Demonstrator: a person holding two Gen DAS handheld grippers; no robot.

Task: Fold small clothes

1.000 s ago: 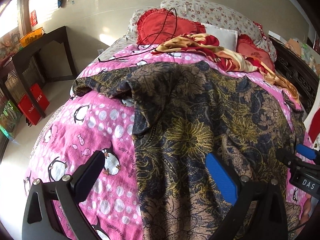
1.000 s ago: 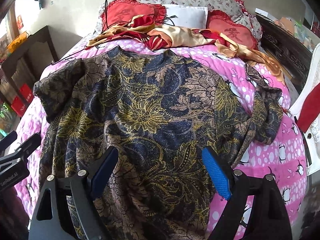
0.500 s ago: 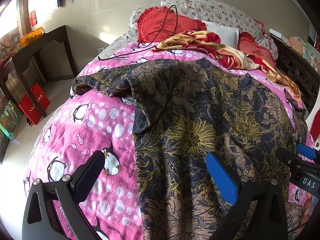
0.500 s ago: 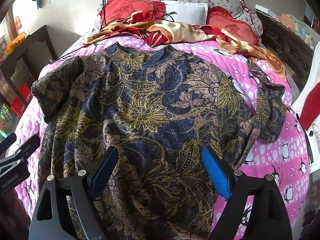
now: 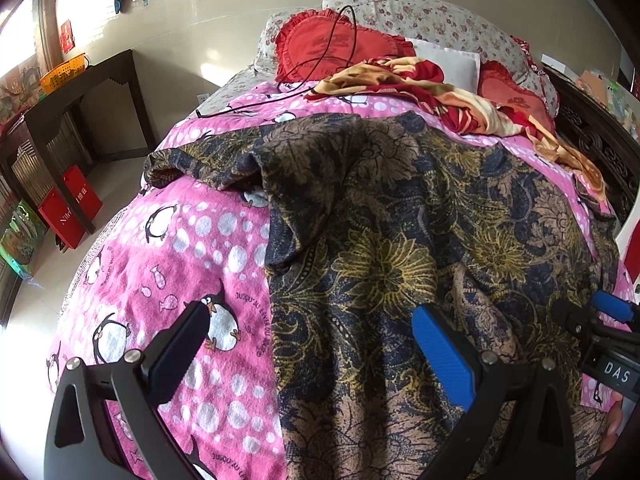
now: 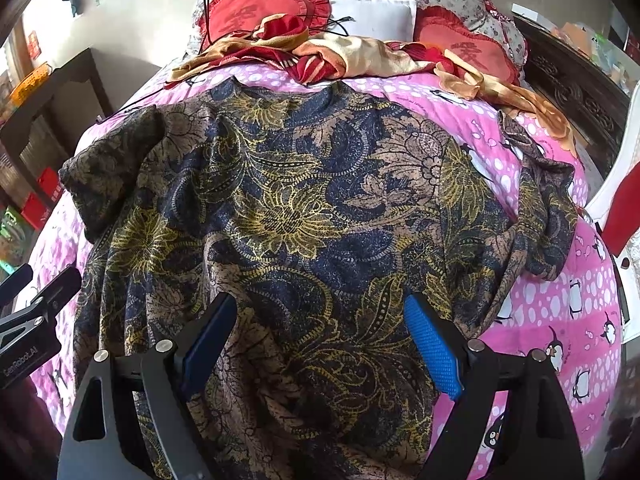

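Both views have crept forward up the bed since the earlier frames: the shirt (image 6: 304,208) fills more of the picture and the red cushions (image 6: 260,12) sit higher, near the top edge. Otherwise little differs; the cloth lies as it did.

That shirt is spread across the pink blanket (image 5: 168,264), filling the centre of the right view and the right half of the left view, one sleeve bunched at mid-left there.

Each tool gapes wide with nothing between its fingers: the left gripper (image 5: 308,344) straddles the shirt's edge, the right gripper (image 6: 320,332) hovers over its lower middle.

Likely trouble: pinching blanket along with cloth, or taking only the top layer, so the fold drags crooked.
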